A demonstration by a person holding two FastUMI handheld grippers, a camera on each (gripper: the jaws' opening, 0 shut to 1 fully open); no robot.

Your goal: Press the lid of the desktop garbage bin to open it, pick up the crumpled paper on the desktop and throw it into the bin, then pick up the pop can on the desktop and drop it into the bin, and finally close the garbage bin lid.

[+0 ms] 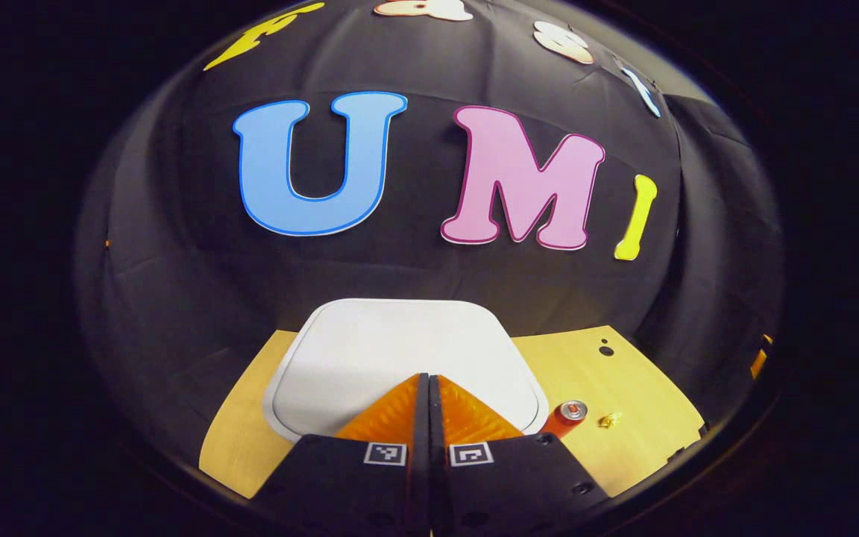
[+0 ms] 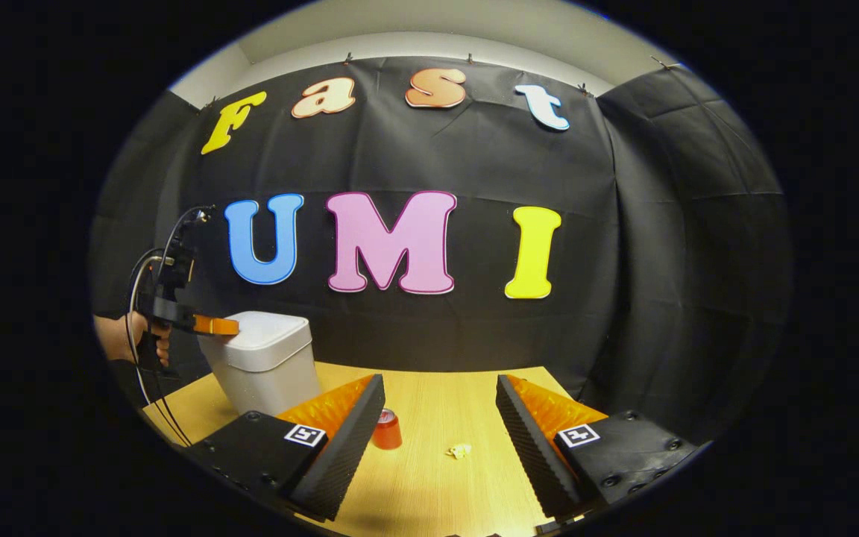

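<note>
At the lower centre of the left gripper view, the white garbage bin (image 1: pixel 400 358) sits with its lid (image 1: pixel 370 350) down, and the left gripper (image 1: pixel 428 395) hangs over that lid with its fingers pressed together on nothing. To the lower right of the bin lie the pop can (image 1: pixel 568 416) and, just beyond it, the crumpled paper (image 1: pixel 608 420) on the wooden desktop (image 1: pixel 623 380). In the right gripper view the bin (image 2: pixel 265 365) stands at centre left with the left gripper's tips (image 2: pixel 217 326) at the lid's edge, held by a hand (image 2: pixel 127 339). The right gripper (image 2: pixel 441 406) hovers with fingers spread wide, the can (image 2: pixel 386 429) and paper (image 2: pixel 459 450) on the desktop (image 2: pixel 437 485) between them.
</note>
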